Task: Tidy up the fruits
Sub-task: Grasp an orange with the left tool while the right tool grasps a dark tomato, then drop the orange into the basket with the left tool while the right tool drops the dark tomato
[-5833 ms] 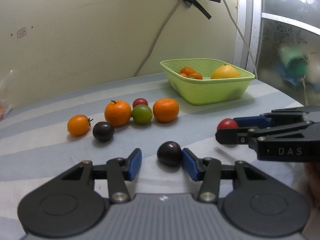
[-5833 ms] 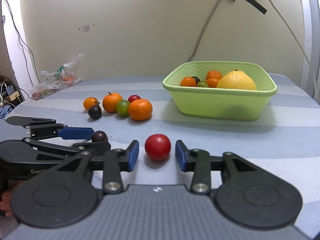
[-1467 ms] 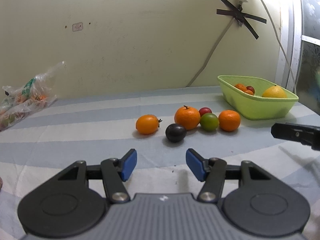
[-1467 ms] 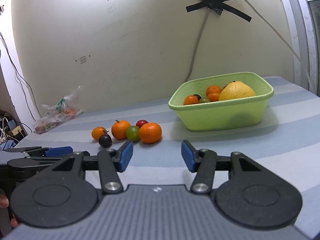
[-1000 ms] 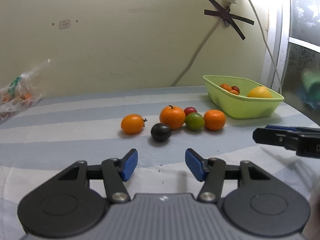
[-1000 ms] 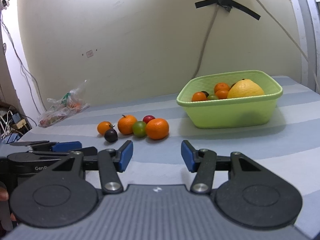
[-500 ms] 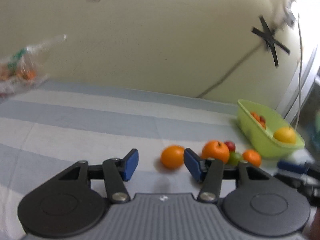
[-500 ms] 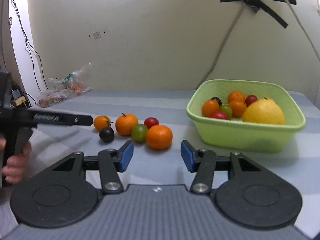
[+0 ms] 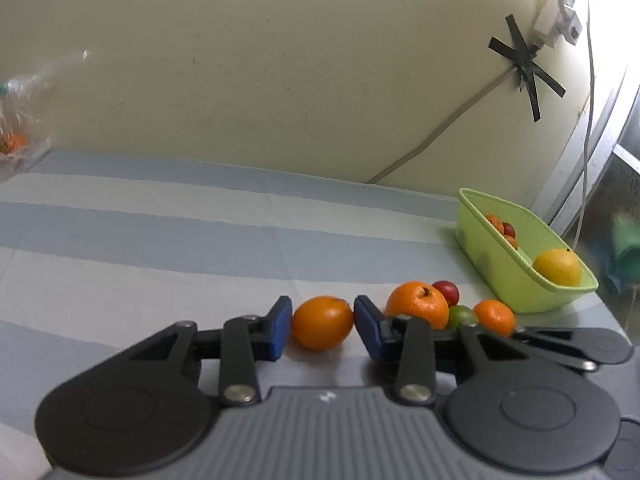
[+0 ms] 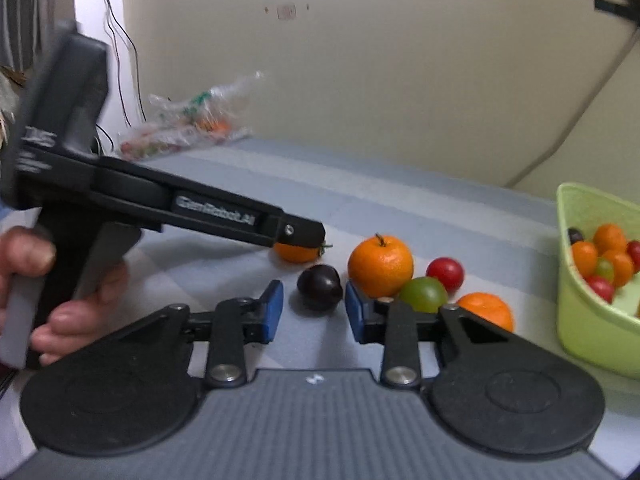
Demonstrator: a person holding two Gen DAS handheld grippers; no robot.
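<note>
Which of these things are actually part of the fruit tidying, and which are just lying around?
Part of the job:
small orange fruit between the left gripper fingers
dark plum ahead of the right gripper
green basket

Lying about:
plastic bag
taped wall cable

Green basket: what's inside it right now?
The green basket holds small orange, red, green and dark fruits and a large yellow citrus. Its near wall hides the bottom.

A cream wall [image 9: 280, 80] with small marks stands behind the desk [image 9: 160, 240], which is covered by a cloth in pale blue and white stripes. A grey cable [image 9: 440, 132] runs up the wall to a cross of black tape [image 9: 524, 68] below a white socket strip [image 9: 558, 16]. A clear plastic bag [image 10: 188, 128] lies at the desk's far left edge, and bright light enters at the upper right.
</note>
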